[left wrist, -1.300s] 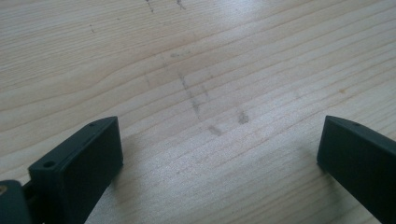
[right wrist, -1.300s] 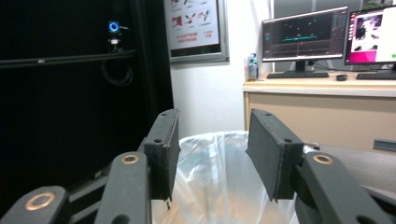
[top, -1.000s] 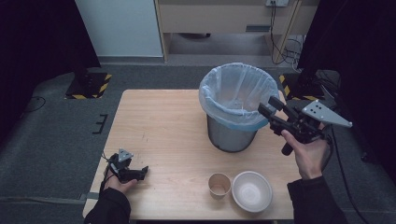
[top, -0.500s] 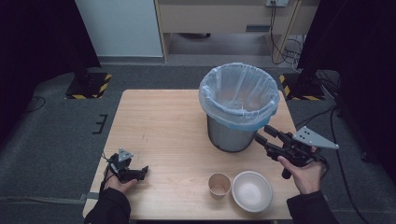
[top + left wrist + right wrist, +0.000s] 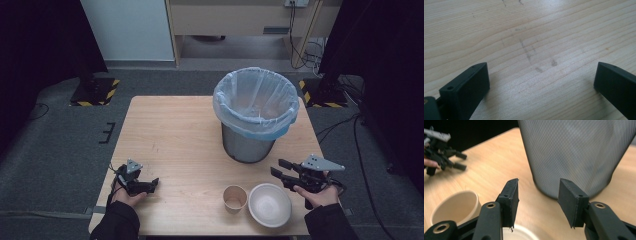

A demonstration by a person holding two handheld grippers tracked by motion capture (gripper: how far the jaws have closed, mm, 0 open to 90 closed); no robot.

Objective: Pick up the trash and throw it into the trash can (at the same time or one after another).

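My right gripper hovers low over the table's right front, just right of a white bowl and in front of a mesh waste bin with a pale blue liner. Its jaws stand open with nothing between them and have just closed a little. In the right gripper view, the right gripper points at the bin, with a paper cup at the left and the bowl's rim below. My left gripper rests open at the table's left front. In the left gripper view, the left gripper frames bare wood.
The paper cup stands upright just left of the bowl near the front edge. The wooden table sits on grey carpet. The other hand's gripper lies far left in the right gripper view.
My right gripper has come down from beside the bin's rim to just above the table near the bowl. The left hand has stayed put.
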